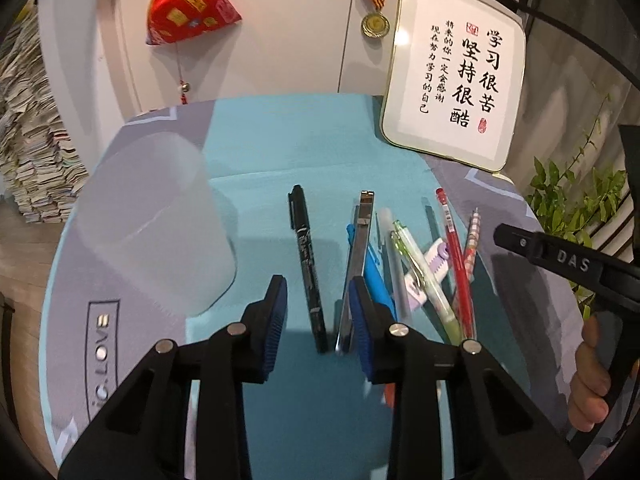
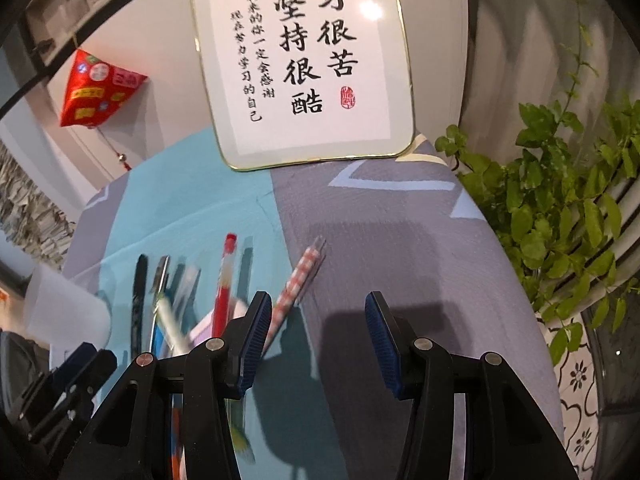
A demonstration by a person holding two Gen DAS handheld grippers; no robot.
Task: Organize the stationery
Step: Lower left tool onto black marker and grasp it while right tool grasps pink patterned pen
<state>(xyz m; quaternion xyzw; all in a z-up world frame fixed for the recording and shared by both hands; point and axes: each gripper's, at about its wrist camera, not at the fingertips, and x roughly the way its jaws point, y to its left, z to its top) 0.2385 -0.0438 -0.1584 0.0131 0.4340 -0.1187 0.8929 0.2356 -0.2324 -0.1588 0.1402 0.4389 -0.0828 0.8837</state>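
Several pens lie side by side on a teal mat (image 1: 256, 152). My left gripper (image 1: 317, 282) is open, its blue pads on either side of a black marker (image 1: 304, 256) without touching it. Right of the marker lie a silver utility knife (image 1: 360, 248), a blue pen (image 1: 376, 280), a green pen (image 1: 424, 272), a red pen (image 1: 454, 256) and a pink checked pen (image 1: 472, 240). A frosted plastic cup (image 1: 156, 224) lies on its side at the left. My right gripper (image 2: 318, 296) is open over bare grey cloth, with the checked pen (image 2: 298, 280) just left of its left finger.
A framed calligraphy board (image 1: 452, 76) leans against the wall at the back of the table. A leafy plant (image 2: 560, 208) stands off the right edge. A red pouch (image 1: 188, 4) and a medal (image 1: 375, 24) hang on the wall. Paper stacks (image 1: 28, 140) rise at left.
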